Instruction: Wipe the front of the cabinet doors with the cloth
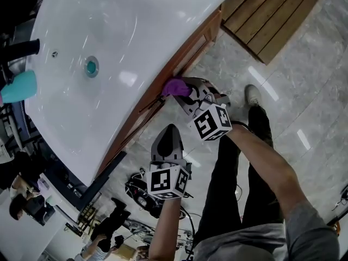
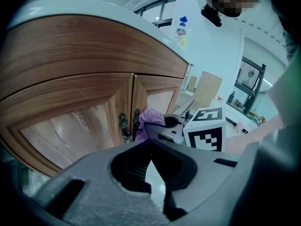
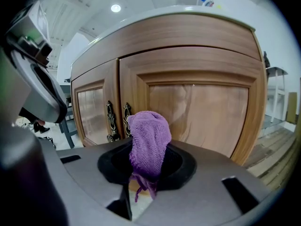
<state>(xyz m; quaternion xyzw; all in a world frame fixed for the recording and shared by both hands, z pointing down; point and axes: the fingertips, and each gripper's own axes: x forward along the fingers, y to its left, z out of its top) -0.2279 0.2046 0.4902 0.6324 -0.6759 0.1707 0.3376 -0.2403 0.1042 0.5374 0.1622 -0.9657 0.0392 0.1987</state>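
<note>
1. Gripping the purple cloth, the right claw has its jaws closed on the cloth's lower part. The bunched top stands up above the jaws.
2. The cloth is held at the front of the wooden cabinet doors, just beside the pair of dark ornate handles where the two doors meet. In the left gripper view it looks pressed against the door on the far side of the handles.
3. The left claw has its jaws drawn together at the tips, with nothing between them. Only a sliver of pale floor shows through the gap behind the tips.
4. In the head view the left claw hangs below the right one, apart from the doors and pointing toward them. The right gripper's marker cube is close beside it.
5. A white basin tops the cabinet and juts out over the doors. It has a teal drain in its bowl and a teal cup at its far edge.
6. A spray bottle stands on the counter top above the doors.
7. Grey marbled floor tiles spread under the person's shoe. A slatted wooden platform lies beyond.
</note>
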